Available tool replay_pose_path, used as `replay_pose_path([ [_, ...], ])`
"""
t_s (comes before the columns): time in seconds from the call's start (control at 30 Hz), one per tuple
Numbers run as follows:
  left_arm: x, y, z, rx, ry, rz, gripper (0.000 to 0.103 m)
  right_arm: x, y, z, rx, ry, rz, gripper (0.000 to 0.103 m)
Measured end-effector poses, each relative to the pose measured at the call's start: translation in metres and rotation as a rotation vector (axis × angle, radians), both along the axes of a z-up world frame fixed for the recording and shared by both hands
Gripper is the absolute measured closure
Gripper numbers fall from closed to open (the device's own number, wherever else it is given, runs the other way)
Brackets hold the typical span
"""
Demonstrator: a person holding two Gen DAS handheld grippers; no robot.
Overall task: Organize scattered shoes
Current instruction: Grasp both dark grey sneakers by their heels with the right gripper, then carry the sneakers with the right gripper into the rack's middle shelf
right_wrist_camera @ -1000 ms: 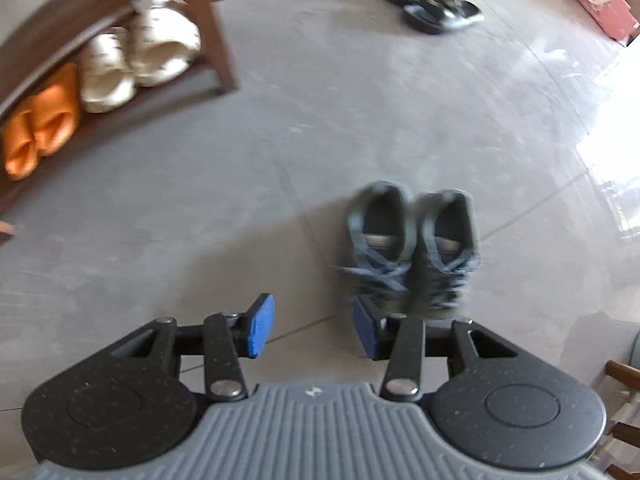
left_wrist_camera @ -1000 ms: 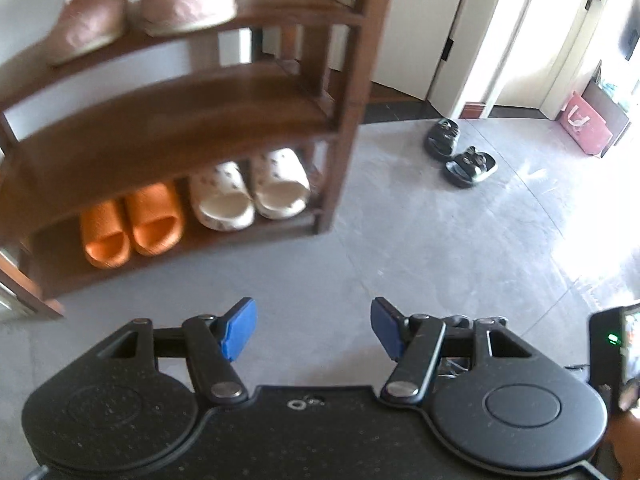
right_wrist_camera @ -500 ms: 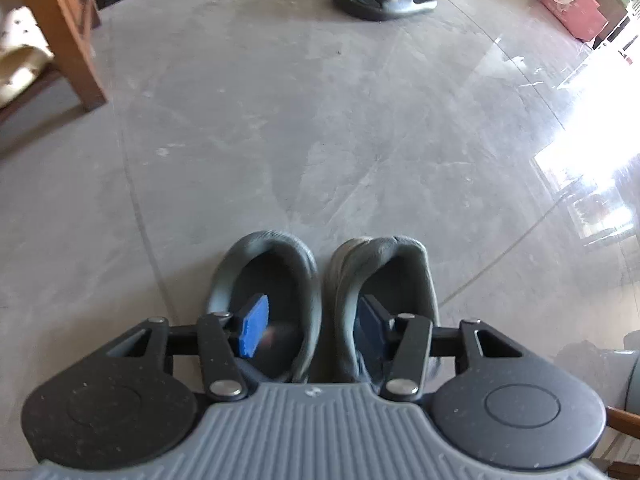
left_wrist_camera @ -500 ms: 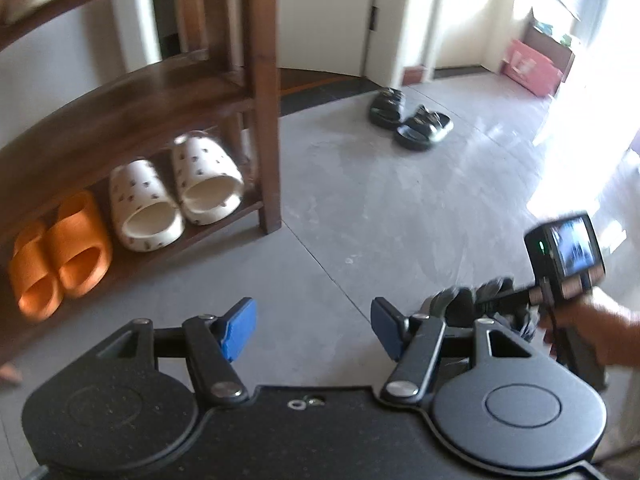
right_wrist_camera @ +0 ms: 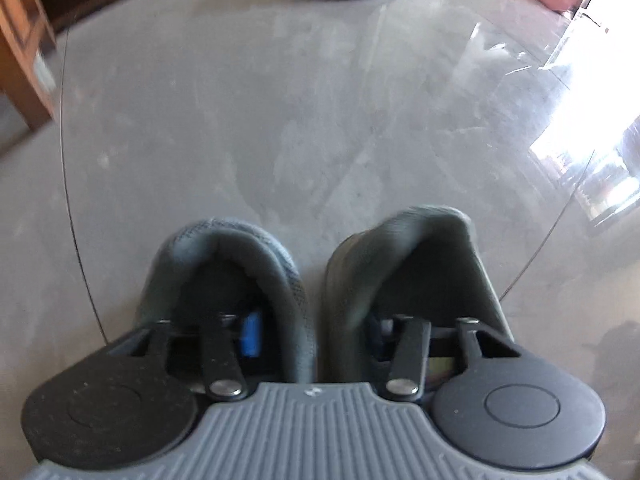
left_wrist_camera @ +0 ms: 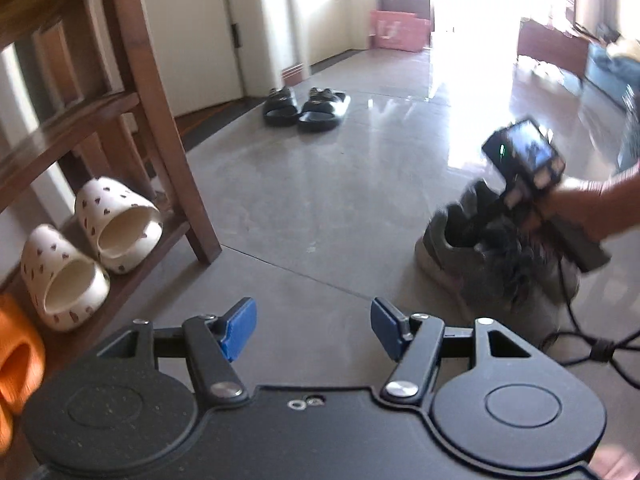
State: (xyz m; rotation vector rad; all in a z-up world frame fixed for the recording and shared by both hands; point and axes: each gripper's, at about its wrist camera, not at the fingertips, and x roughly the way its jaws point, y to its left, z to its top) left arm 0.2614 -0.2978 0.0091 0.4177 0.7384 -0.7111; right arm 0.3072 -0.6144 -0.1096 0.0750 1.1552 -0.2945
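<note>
The right gripper has one finger inside each of two grey sneakers: its blue pad sits in the left sneaker, the other finger is down in the right sneaker, and the shoes' two inner walls stand between them. Its jaws have just been closing on those walls; whether the pads already press them I cannot tell, as the far pad is in shadow. Both sneakers stand side by side on the grey floor, heels towards the camera.

The left gripper hangs above bare floor with its blue pads spread and nothing between them.

The left wrist view alone shows the wooden shoe rack (only a leg of it reaches the right wrist view's edge), with two white patterned slippers on its bottom shelf and orange slippers beside them at the frame's edge, their number unclear. It also shows the person's hand gripping the right tool over the sneakers, a cable trailing from it.

Two black sandals lie together on the floor well beyond, near a doorway; the right wrist view catches them at its top edge.
</note>
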Motion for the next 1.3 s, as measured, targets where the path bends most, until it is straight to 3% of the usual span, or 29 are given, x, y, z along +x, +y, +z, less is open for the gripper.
replay_pose_path([
  [0.17, 0.007, 0.036, -0.021, 0.022, -0.005, -0.013, 0.040, -0.021, 0.020, 0.004, 0.021, -0.134, 0.044, 0.074],
  [0.27, 0.014, 0.061, -0.024, 0.053, -0.038, 0.011, 0.040, -0.029, 0.041, 0.023, 0.065, -0.263, 0.064, 0.074],
  [0.37, 0.019, 0.079, -0.009, 0.077, -0.106, 0.062, 0.040, -0.035, 0.065, 0.045, 0.113, -0.393, 0.108, 0.074],
  [0.47, 0.018, 0.098, 0.018, 0.065, -0.185, 0.135, 0.040, -0.038, 0.100, 0.082, 0.214, -0.587, 0.145, 0.075],
  [0.6, 0.010, 0.118, 0.045, 0.058, -0.253, 0.213, 0.040, -0.029, 0.136, 0.109, 0.313, -0.700, 0.206, 0.075],
  [0.7, 0.003, 0.130, 0.055, 0.088, -0.297, 0.238, 0.040, -0.005, 0.177, 0.146, 0.367, -0.802, 0.330, 0.075],
  [0.77, 0.000, 0.141, 0.062, 0.104, -0.325, 0.267, 0.040, 0.005, 0.190, 0.160, 0.376, -0.831, 0.375, 0.075],
  [0.83, 0.000, 0.151, 0.071, 0.101, -0.337, 0.297, 0.040, 0.032, 0.218, 0.194, 0.377, -0.856, 0.454, 0.075],
  [1.0, 0.001, 0.168, 0.090, 0.050, -0.349, 0.365, 0.040, 0.094, 0.275, 0.250, 0.342, -0.836, 0.537, 0.075],
  [1.13, 0.005, 0.175, 0.100, 0.000, -0.372, 0.400, 0.040, 0.149, 0.318, 0.276, 0.302, -0.795, 0.536, 0.075],
  [1.3, 0.012, 0.181, 0.102, -0.036, -0.364, 0.437, 0.040, 0.186, 0.350, 0.276, 0.257, -0.775, 0.546, 0.075],
])
